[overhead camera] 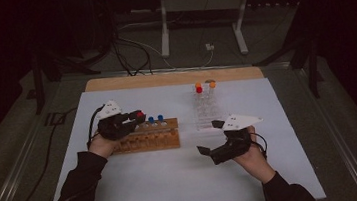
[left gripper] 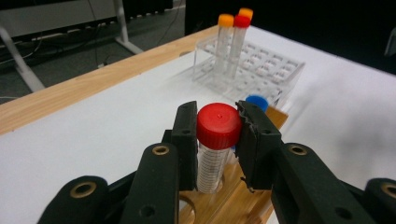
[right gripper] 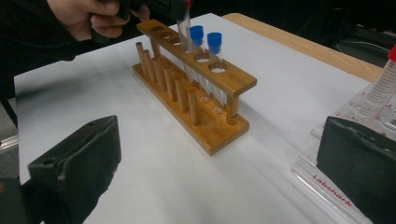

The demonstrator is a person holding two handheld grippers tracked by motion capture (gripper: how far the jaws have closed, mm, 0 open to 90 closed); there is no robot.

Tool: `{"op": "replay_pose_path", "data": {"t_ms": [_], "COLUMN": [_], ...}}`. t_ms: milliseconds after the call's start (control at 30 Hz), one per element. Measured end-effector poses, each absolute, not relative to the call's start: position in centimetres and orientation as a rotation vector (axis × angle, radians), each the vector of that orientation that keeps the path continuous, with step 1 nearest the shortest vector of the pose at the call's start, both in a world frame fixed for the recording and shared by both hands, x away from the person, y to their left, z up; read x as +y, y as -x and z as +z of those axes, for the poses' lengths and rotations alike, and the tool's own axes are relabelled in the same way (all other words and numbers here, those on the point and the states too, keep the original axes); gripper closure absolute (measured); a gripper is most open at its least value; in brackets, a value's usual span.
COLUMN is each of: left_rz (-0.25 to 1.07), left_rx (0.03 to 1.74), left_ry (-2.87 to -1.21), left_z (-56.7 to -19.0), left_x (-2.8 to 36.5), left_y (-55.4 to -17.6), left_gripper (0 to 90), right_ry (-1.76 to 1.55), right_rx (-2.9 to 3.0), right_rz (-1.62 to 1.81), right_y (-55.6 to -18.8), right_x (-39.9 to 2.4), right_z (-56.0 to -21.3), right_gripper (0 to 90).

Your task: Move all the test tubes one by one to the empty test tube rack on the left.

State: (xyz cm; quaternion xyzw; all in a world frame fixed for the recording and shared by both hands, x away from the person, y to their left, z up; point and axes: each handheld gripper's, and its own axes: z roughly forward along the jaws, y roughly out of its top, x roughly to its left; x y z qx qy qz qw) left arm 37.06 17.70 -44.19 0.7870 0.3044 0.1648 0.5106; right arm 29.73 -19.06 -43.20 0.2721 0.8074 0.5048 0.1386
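My left gripper (overhead camera: 137,116) is shut on a clear tube with a red cap (left gripper: 218,126), the pads pressing on the cap from both sides. The tube stands upright with its lower end in a hole of the wooden rack (overhead camera: 150,137). Just beyond it, two blue-capped tubes (right gripper: 205,36) stand in the same rack (right gripper: 233,81). My right gripper (overhead camera: 211,140) hovers open over the table's right half with nothing between its jaws. A clear plastic rack (overhead camera: 205,111) behind it holds two orange-capped tubes and a red-capped one (left gripper: 242,21).
The wooden rack has several free holes and a front row of pegs (right gripper: 173,84). The white mat (overhead camera: 175,181) is bare in front of both racks. A wooden table edge (overhead camera: 174,78) runs along the back, with cables and a stand on the floor beyond.
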Motion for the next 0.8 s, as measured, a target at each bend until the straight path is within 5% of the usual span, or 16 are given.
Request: {"op": "replay_pose_path", "data": {"t_ms": [533, 800], "left_rz": [0.374, 0.329], "left_rx": [0.734, 0.702], "left_ry": [-1.923, -1.919], "left_z": [-45.1, -44.6], "left_x": [17.6, 17.9], "left_y": [-37.0, -35.7], "left_gripper": [69.2, 30.5], "right_ry": [-0.786, -0.821], "right_rx": [2.334, 2.294], "right_rz": [1.466, 1.483], "right_y": [-29.9, -30.9], "right_x": [-19.2, -20.0], "right_z": [-43.1, -42.7], "right_gripper": [0.1, 0.1]}}
